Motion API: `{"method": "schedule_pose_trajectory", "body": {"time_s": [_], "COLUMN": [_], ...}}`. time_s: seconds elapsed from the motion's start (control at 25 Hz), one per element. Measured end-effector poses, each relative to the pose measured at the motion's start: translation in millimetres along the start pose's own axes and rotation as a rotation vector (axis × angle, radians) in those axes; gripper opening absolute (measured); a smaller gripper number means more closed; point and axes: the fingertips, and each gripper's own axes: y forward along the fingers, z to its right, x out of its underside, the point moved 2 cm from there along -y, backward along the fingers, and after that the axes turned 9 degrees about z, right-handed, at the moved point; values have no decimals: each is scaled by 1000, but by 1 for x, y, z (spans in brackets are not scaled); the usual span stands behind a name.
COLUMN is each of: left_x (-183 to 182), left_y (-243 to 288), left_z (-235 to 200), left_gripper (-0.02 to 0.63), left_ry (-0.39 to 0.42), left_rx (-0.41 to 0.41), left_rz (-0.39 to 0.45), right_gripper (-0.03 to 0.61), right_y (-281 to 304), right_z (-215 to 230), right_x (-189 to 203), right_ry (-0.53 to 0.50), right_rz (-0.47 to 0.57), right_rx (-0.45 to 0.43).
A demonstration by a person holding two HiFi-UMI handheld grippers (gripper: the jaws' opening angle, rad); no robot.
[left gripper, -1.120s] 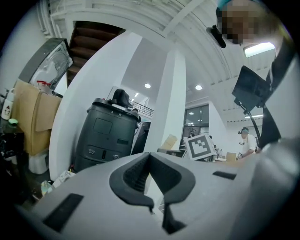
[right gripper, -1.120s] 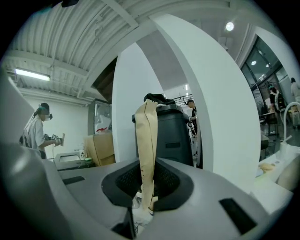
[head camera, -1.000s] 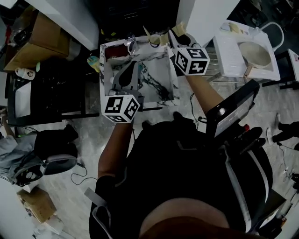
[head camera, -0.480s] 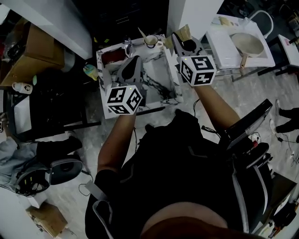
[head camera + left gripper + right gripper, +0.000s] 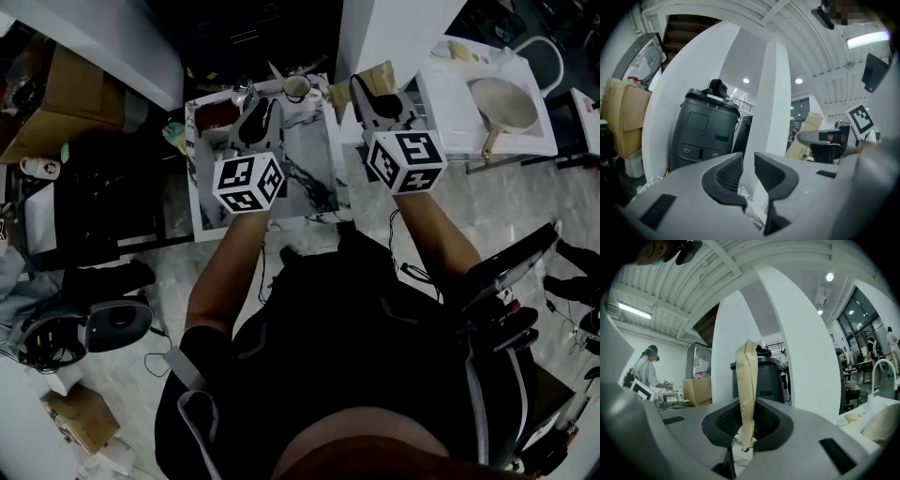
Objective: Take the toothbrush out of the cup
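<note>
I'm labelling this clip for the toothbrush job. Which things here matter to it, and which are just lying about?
Job: small pale cup; pale stick leaning from it, likely the toothbrush; left claw, opening, empty.
Lying about: tan flat strip pinched in the right claw; brown cardboard box; white mug; beige round basin.

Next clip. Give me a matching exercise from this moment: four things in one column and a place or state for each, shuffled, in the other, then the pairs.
Things:
1. left gripper
2. right gripper
3. cup
4. pan

Places or states:
A. clamped on a tan paper packet
B. at the far edge of the marbled table
C. nothing between its jaws
D. on the white surface off to the right

Pairs: 1-C (its jaws are opening), 2-A, 3-B, 4-D.
</note>
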Motion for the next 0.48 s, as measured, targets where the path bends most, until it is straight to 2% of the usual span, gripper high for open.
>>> {"method": "schedule_pose_trajectory", "body": {"time_s": [0.12,0.24,0.48], "left_x": [10,29,68], "left_y": [20,38,69], "left_z": [-9,-18,-40], "left_gripper": [104,140,149], "left_ry": [15,12,-61], "left_rx": [-55,-103,-194], "left_rz": [-10,-53,-96], "right_gripper": [55,55,55], "right_y": [7,13,24], "right_z": [9,17,27], "right_x": [4,10,28], "right_ry": [9,34,62], "right_rz": [-3,-9,-36], "right_rx": [-18,-39,-104]}}
